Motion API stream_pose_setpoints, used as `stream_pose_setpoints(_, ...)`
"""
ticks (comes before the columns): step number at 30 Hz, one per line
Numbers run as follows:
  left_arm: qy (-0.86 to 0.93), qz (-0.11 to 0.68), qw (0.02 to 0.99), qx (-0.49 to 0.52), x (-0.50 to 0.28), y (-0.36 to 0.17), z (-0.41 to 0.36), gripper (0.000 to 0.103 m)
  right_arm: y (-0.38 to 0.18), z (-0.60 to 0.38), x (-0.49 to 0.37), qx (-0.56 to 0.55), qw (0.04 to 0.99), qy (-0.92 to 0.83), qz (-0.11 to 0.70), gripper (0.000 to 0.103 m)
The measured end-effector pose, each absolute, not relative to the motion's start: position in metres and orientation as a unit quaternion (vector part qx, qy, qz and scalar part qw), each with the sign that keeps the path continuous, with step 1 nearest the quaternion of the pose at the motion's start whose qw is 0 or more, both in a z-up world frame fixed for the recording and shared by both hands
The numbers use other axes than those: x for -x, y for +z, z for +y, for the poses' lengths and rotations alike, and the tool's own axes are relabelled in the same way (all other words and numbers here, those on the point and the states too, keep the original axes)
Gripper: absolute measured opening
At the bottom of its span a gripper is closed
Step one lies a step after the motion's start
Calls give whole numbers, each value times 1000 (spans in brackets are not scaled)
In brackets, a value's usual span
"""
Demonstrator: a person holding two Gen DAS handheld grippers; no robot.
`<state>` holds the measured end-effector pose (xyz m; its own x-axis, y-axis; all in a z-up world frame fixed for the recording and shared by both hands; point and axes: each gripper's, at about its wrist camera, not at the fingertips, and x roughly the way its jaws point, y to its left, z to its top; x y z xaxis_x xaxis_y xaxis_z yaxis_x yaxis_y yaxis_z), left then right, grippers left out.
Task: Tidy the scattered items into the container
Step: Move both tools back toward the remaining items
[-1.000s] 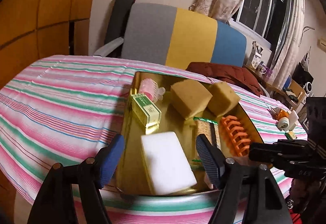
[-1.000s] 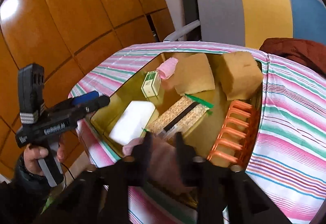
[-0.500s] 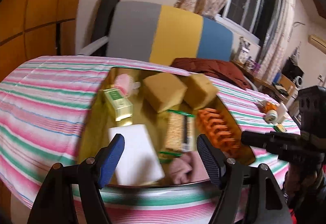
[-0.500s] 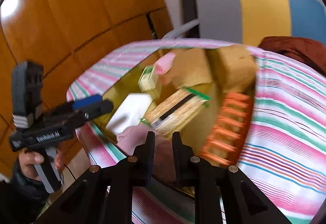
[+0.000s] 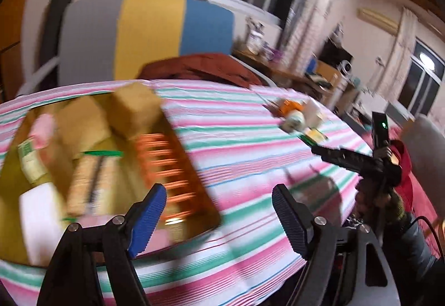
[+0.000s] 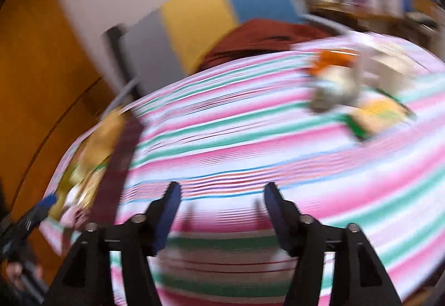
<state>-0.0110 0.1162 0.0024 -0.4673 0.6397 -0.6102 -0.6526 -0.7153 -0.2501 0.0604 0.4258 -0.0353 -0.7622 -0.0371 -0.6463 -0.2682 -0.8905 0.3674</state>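
Gold tray, two sponges, orange rack, white block

Striped cloth over the desk, woven, matt, slightly creased. Tray, glossy gold, mirror-like, probably metal. Two sponges, tan, porous and rough. Comb, orange plastic, smooth. White block, matt, foam-like. Left gripper: black matt plastic, blue ribbed pads like rubber, shiny metal screws. Right gripper: same black plastic, blue pads. Wall panels, orange-brown wood, smooth with soft sheen. Chair back, coarse fabric.
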Motion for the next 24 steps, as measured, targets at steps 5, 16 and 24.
stream_pose_setpoints(5,835,28,405,373,14,0,169,80,-47,491,-82,314,160,895,273,72)
stream_pose_setpoints(16,774,-9,451,444,64,2,281,80,-60,552,-76,277,258,871,315,71)
stream_pose_setpoints(24,732,5,514,447,103,4,382,81,-69,553,-86,232,254,881,324,77)
